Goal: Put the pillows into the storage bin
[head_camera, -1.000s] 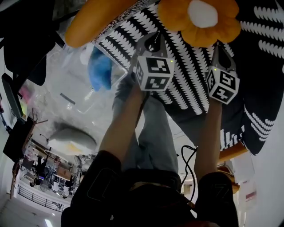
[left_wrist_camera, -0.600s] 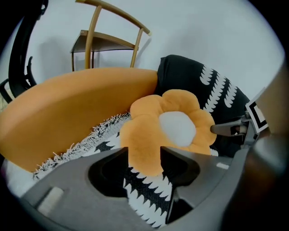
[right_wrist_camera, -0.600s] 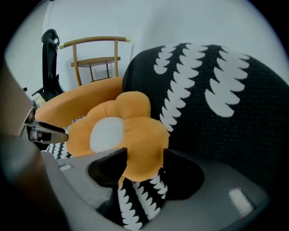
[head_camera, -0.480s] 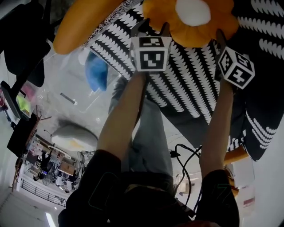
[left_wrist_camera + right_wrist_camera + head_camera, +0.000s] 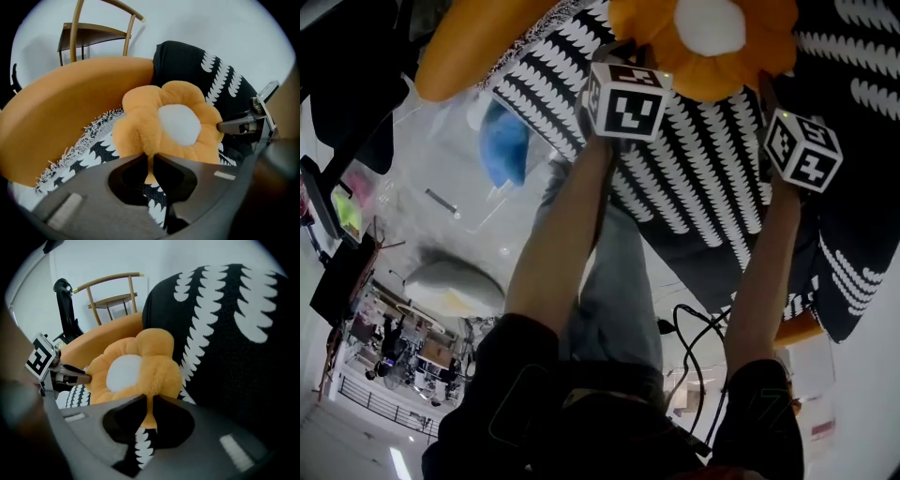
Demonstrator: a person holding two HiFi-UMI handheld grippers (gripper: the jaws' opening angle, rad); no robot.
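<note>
An orange flower pillow (image 5: 712, 37) with a white middle lies on a black pillow with a white leaf pattern (image 5: 694, 187). My left gripper (image 5: 151, 161) is shut on a lower petal of the flower pillow (image 5: 173, 124). Its jaws have just been closing, with the plush pinched between them. On the opposite side my right gripper (image 5: 151, 401) is shut on another petal of the flower pillow (image 5: 136, 371), and its jaws too have just closed on the plush. Left of both, a clear storage bin (image 5: 441, 187) holds something blue (image 5: 504, 145).
A big orange cushion (image 5: 61, 108) with a fringed edge lies behind the flower pillow. A wooden chair (image 5: 112, 298) stands by the white wall. A black cable (image 5: 694, 328) lies on the floor by the person's legs (image 5: 619, 281). Dark furniture stands at far left.
Both grippers have moved forward to the flower pillow's edge. Their marker cubes sit higher in the head view and have turned. Each pair of jaws is now clamped on a petal.
</note>
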